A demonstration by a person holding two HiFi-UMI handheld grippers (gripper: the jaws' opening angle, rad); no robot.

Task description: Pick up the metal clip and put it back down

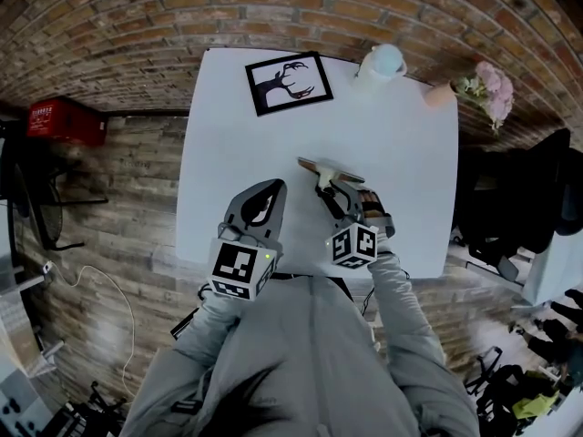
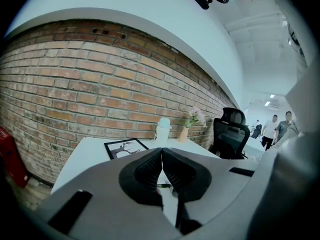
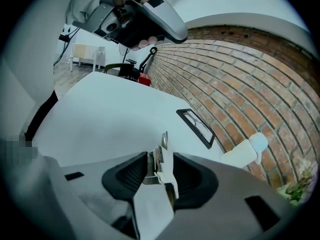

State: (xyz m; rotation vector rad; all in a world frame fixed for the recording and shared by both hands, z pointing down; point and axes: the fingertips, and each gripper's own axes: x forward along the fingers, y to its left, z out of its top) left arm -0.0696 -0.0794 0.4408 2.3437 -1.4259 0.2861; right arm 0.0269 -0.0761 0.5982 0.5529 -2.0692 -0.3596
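Observation:
The metal clip [image 1: 321,166] is a small silvery spring clip at the middle of the white table [image 1: 228,135], right of centre. My right gripper [image 1: 328,188] reaches it from the near side. In the right gripper view the clip [image 3: 159,160] stands between the two dark pads and both pads touch its sides, so the right gripper [image 3: 160,173] is shut on it, low over the tabletop. My left gripper [image 1: 275,188] hovers beside it to the left, pads pressed together with nothing between them, as the left gripper view [image 2: 162,158] shows.
A black-framed deer picture [image 1: 289,82] lies at the table's far edge, with a white bottle [image 1: 381,62] and a small vase of pink flowers [image 1: 483,89] at the far right corner. A brick wall runs behind. A red crate [image 1: 62,121] sits on the floor left, a black office chair [image 1: 528,198] right.

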